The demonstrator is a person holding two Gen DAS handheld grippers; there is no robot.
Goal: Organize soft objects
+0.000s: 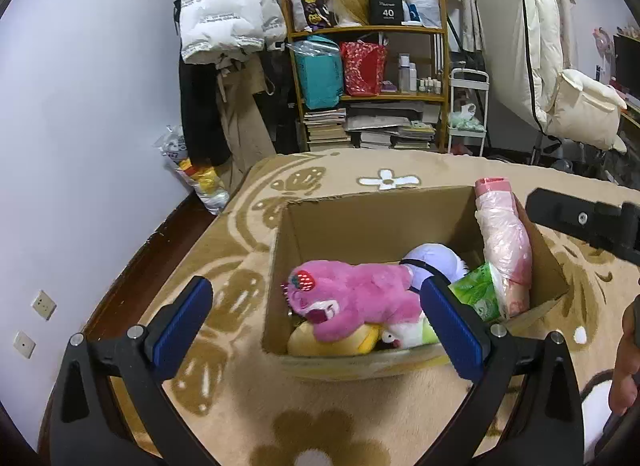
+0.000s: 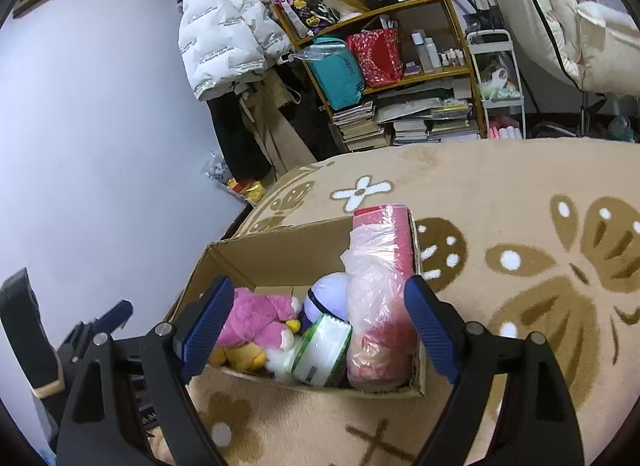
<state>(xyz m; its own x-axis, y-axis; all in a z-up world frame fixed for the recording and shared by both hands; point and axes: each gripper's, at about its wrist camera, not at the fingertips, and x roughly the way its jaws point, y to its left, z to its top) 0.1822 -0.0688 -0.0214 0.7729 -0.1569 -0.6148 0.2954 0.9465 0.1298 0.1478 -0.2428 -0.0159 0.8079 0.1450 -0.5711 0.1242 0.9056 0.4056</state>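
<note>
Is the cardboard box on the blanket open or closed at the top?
Open. The cardboard box has no flap over its top, so the pink plush toy and the plastic-wrapped pink roll inside are visible from above.

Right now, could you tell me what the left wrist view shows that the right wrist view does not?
Only the left wrist view shows the pink plush's face and strawberry patch and wall sockets. Only the right wrist view shows the large brown butterfly pattern on the blanket. Both show the cardboard box, pink plush, green tissue pack, plastic-wrapped pink roll, and open, empty grippers.
</note>
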